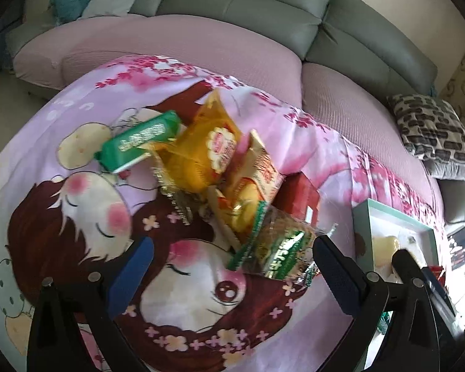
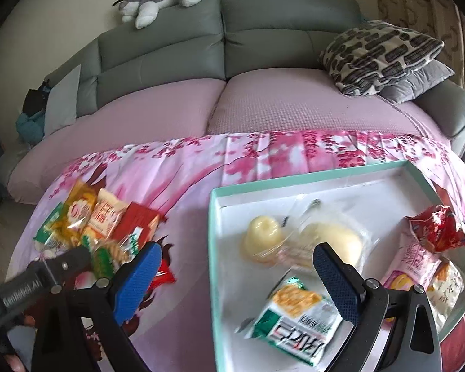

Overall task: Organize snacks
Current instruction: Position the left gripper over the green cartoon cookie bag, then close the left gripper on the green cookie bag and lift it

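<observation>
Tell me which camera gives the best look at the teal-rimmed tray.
The right wrist view: the teal-rimmed tray fills its right half, with the snacks inside plain to see. The left wrist view catches only a corner of the tray at its right edge, partly behind the right gripper.

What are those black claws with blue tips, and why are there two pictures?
They are two grabber tools that a person holds, one in each hand. Each carries a camera looking along its fingers, so one picture comes from the left gripper and one from the right gripper. Both are open and hold nothing. On the pink cartoon cloth lies a pile of snack packets. Beside it sits a shallow box with a mint-green rim, already holding some snacks, such as a green cracker packet.
</observation>
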Motion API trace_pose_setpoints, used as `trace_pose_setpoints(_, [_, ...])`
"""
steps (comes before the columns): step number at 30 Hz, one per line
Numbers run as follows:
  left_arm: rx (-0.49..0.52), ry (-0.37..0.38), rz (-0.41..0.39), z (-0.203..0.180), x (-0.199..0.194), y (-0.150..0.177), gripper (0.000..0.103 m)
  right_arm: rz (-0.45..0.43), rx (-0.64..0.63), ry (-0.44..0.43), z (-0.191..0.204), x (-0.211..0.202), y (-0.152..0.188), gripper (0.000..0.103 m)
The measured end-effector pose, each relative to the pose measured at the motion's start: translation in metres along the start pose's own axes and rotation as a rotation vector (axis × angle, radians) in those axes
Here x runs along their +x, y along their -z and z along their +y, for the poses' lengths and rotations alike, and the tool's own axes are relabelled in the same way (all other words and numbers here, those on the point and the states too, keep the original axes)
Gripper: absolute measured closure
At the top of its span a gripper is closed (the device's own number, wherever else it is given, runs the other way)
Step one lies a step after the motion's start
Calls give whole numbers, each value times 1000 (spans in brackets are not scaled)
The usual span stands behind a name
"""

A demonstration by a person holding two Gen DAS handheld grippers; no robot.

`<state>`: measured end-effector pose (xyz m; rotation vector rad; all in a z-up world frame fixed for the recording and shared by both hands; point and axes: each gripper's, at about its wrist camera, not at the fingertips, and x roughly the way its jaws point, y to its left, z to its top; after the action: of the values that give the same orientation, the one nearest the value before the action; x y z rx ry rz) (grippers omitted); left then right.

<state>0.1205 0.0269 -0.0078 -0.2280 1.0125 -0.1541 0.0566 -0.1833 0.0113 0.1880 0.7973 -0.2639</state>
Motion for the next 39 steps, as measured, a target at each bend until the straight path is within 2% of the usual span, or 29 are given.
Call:
trace_pose_setpoints(5, [69, -14, 32, -18, 12, 5, 1, 2, -1, 6, -8, 2, -5, 3])
trace_pose_setpoints(7, [85, -10, 40, -24, 16, 7, 7, 6, 5, 1, -10, 4, -5, 3])
trace_pose_setpoints(8, [92, -10, 44, -27, 18, 8, 14, 10, 8, -1, -12, 5, -4, 3])
trace_pose_setpoints(9, [101, -7, 48, -30, 21, 8, 16, 13, 9, -2, -12, 6, -4, 3])
trace_pose_setpoints(13, [130, -23, 67, -39, 28, 12, 17, 15, 15, -9, -14, 8, -2, 3])
trace_pose_setpoints(16, [138, -13, 71, -44, 30, 13, 29, 13, 18, -16, -14, 8, -2, 3])
trace_pose_setpoints(20, [145, -24, 76, -47, 30, 14, 32, 12, 26, -21, -16, 7, -2, 3])
trace_pose_setpoints(24, [145, -20, 73, -46, 28, 14, 39, 11, 30, -23, -17, 6, -2, 3])
trace_pose_setpoints(26, [148, -7, 69, -47, 26, 14, 50, 11, 27, -22, -16, 6, -2, 3])
trace_pose_setpoints(39, [138, 19, 56, -42, 13, 14, 52, 1, 7, -35, -7, 2, -2, 3])
